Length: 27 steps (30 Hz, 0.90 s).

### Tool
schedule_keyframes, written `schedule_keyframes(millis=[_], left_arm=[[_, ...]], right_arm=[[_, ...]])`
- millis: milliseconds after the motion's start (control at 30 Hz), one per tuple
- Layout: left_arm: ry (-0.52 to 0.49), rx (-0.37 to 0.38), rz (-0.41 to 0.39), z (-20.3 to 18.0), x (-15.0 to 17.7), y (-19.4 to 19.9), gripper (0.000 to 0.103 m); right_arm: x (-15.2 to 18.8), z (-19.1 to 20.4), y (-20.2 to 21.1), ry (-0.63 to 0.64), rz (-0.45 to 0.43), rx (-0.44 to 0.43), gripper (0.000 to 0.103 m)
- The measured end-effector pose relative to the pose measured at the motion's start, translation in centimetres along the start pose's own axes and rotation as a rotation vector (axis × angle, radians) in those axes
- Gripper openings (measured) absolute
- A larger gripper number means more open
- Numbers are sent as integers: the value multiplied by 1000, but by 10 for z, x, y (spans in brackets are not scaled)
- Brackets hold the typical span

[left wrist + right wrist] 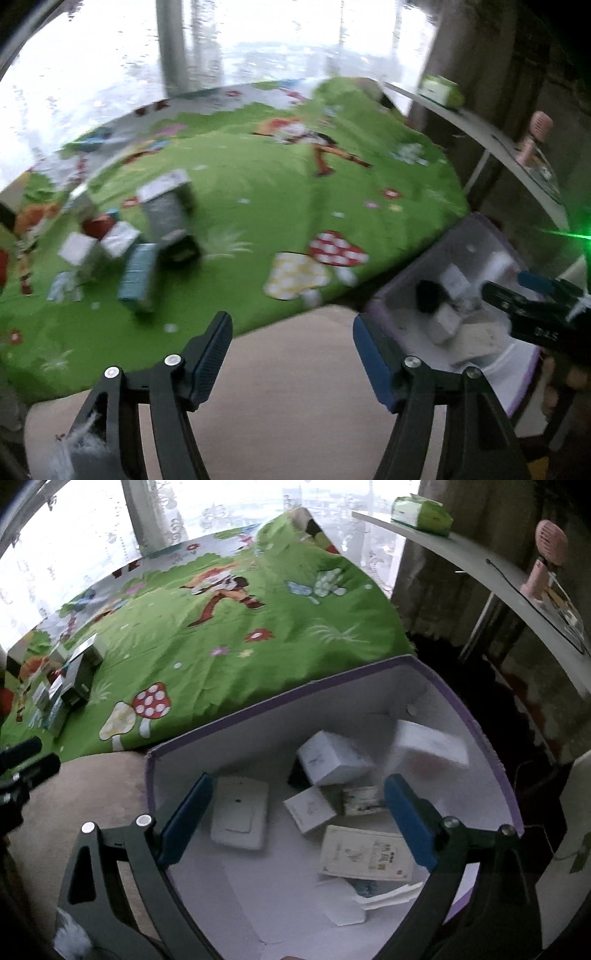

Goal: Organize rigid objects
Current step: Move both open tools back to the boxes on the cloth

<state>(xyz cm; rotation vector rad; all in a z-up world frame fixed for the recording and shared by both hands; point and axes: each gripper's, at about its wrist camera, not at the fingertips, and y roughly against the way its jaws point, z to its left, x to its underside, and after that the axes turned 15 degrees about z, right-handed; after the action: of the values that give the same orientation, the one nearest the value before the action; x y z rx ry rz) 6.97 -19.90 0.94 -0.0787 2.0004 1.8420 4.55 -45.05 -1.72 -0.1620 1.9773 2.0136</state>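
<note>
My left gripper (291,354) points steeply down over the beige bed edge, jaws spread with nothing between the blue pads. No earlier view is on hand, so I only report them as apart. My right gripper (297,819) tilts down over the purple-rimmed box (229,712), jaws wide and empty, one pad at 9 o'clock and the other at 3 o'clock of the box's floor. In the left wrist view the right gripper's black fingers show at 3 o'clock, above that same box (406,273).

Inside the box lie several small cartons: a flat white packet (239,818) by the left pad, a white cube carton (330,762) near the middle, a smaller white carton (309,808) just below it, a blurred white carton (430,747) towards 2 o'clock, and a cream printed carton (365,853) at 5 o'clock. A dark item sits half hidden behind the cube; I cannot tell what it is.

The remaining pile of small boxes (147,236) rests on the green cartoon blanket (277,184) at 9 o'clock in the left view, well apart from the purple box; it includes a tall grey carton (168,214) and a teal carton (138,277). The blanket shows a red mushroom print (338,249).

Bright curtained windows run along 12 o'clock. At 2 o'clock a white shelf (480,554) carries a green tissue pack (421,513) and a pink handheld fan (546,554).
</note>
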Motion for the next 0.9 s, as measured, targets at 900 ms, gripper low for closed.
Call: schedule_keyframes(millis=[900], left_arm=[[502, -267, -108, 176, 51, 25, 72]], right_arm=[[-8, 91, -2, 175, 22, -69, 95]])
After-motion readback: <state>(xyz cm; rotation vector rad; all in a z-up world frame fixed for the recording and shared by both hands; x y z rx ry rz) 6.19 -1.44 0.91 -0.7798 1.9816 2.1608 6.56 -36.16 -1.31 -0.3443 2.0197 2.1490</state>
